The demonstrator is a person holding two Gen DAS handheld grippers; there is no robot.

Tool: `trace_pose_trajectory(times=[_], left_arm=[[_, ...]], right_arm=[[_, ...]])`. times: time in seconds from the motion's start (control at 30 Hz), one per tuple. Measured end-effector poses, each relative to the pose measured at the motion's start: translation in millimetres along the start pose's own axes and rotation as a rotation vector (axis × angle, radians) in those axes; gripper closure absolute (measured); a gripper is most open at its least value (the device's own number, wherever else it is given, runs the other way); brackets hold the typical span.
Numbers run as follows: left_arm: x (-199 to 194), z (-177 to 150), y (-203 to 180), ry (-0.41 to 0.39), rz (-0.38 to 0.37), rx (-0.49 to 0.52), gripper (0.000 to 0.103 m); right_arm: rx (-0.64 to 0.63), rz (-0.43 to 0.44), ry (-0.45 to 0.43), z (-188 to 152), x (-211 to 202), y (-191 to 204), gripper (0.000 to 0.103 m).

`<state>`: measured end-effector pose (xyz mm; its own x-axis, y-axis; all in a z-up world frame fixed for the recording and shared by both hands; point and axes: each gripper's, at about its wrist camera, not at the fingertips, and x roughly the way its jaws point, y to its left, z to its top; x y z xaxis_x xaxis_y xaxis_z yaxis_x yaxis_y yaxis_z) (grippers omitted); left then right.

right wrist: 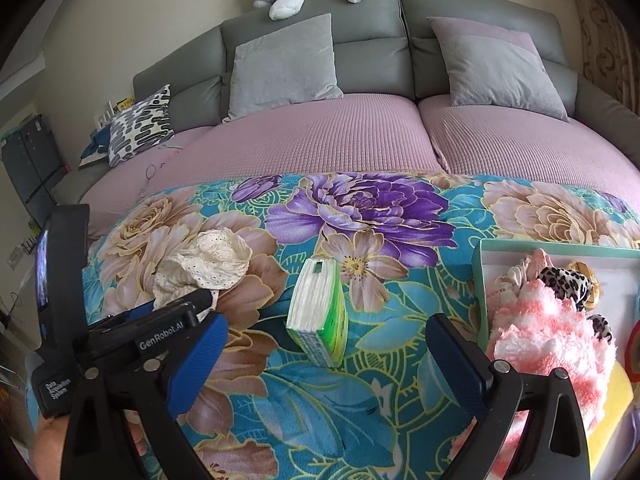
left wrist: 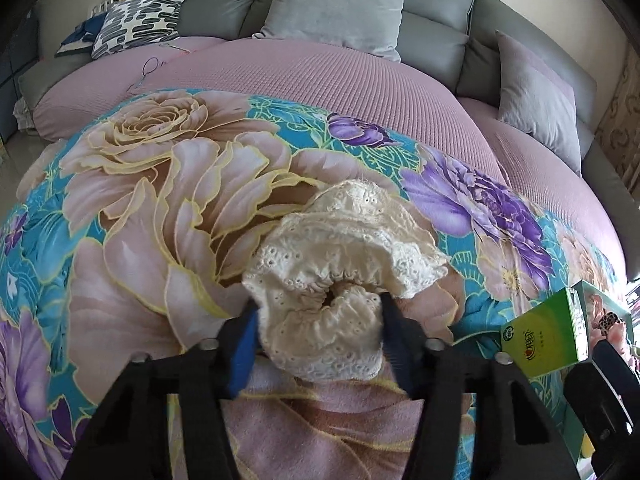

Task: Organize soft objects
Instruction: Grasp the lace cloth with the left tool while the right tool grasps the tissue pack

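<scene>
Floral blanket (right wrist: 360, 364) covers a pink bed w/ grey pillows (right wrist: 285, 65). L gripper (left wrist: 318, 316) pinches a cream lace scrunchie (left wrist: 340, 280) on the blanket; R gripper (right wrist: 326, 354) hangs spread wide above a green tissue pack (right wrist: 320, 312), beside a tray (right wrist: 484, 280) w/ pink fluffy items (right wrist: 556, 344)

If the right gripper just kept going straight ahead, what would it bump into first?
Probably the green tissue pack, standing on the floral blanket straight ahead of the open right gripper. Depth is hard to judge.
</scene>
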<state>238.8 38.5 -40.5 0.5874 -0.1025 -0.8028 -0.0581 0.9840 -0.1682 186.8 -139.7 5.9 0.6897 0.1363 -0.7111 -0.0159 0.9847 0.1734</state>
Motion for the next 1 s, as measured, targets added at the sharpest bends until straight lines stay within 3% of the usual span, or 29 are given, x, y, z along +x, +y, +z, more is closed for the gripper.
trace_pose_trajectory(times=[0.07,0.17,0.43,0.67,0.83,1.0], left_arm=[[0,0,2,0.003,-0.018,-0.013,0.072],[-4,1,9,0.004,-0.058,-0.072,0.083],[-31,0,20,-0.029,-0.044,-0.112,0.086],[-63,-11,22,-0.061,-0.034,-0.102,0.086],[-70,-12,20,-0.068,-0.038,-0.092,0.086],[-70,-12,18,-0.066,-0.037,-0.088,0.086]], right_arm=[[-0.002,-0.002,0.0,0,1,0,0.005],[-0.003,-0.009,-0.001,0,4,1,0.009],[-0.012,-0.013,-0.006,-1,6,1,0.021],[-0.036,-0.005,-0.013,0,4,6,0.044],[-0.043,0.01,-0.016,-3,5,8,0.051],[-0.029,0.018,0.002,-6,14,7,0.063]])
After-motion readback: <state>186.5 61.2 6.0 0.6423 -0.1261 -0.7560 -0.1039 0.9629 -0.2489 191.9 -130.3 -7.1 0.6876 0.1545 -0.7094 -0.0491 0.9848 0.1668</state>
